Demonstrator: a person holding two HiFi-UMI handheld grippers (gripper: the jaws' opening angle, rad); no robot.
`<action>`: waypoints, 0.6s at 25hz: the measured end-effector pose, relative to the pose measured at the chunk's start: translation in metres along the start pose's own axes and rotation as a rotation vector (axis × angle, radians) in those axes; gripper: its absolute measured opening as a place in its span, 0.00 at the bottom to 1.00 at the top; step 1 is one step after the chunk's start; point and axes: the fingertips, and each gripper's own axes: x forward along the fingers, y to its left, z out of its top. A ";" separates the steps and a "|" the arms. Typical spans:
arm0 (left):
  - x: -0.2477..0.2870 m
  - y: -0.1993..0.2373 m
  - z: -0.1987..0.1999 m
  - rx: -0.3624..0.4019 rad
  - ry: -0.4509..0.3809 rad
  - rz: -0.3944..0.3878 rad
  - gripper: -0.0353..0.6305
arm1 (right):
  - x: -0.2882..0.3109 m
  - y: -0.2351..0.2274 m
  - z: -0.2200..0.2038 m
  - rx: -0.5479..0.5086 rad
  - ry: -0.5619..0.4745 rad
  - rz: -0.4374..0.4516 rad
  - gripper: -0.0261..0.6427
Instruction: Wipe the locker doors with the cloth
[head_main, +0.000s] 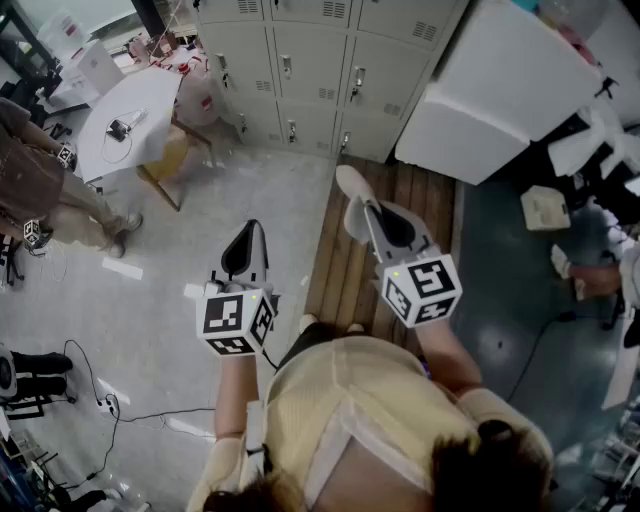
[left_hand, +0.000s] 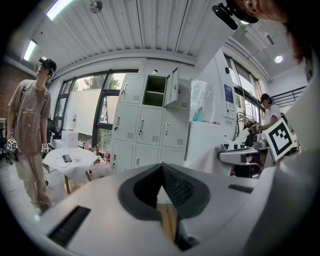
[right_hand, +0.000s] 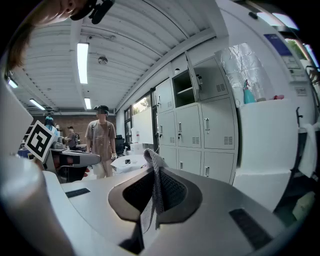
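We hold the cloth (right_hand: 156, 182) pinched in the closed jaws of our right gripper (head_main: 362, 215), a fold standing free for wiping; the locker doors (head_main: 300, 70) stand ahead, well apart; our left gripper (left_hand: 161, 170), jaws together, carries nothing.

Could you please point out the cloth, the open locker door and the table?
Grey knitted cloth (right_hand: 156, 182): right gripper view, mid-fold.
Open pale locker door (left_hand: 173, 93): left gripper view, panel.
Round white table (head_main: 150, 93): head view, bare top.

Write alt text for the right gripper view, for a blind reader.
The right claw is shut on a grey cloth. Beyond it stand pale lockers, one upper door open, and a person at the left.
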 end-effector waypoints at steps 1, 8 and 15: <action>0.002 0.003 0.001 0.004 -0.001 -0.002 0.06 | 0.004 0.000 0.002 -0.003 -0.004 -0.001 0.06; 0.007 0.024 0.000 0.052 0.003 -0.013 0.06 | 0.021 0.009 -0.003 0.042 -0.011 -0.027 0.06; 0.015 0.046 -0.012 0.050 0.024 -0.046 0.06 | 0.044 0.033 -0.016 0.049 0.001 -0.030 0.06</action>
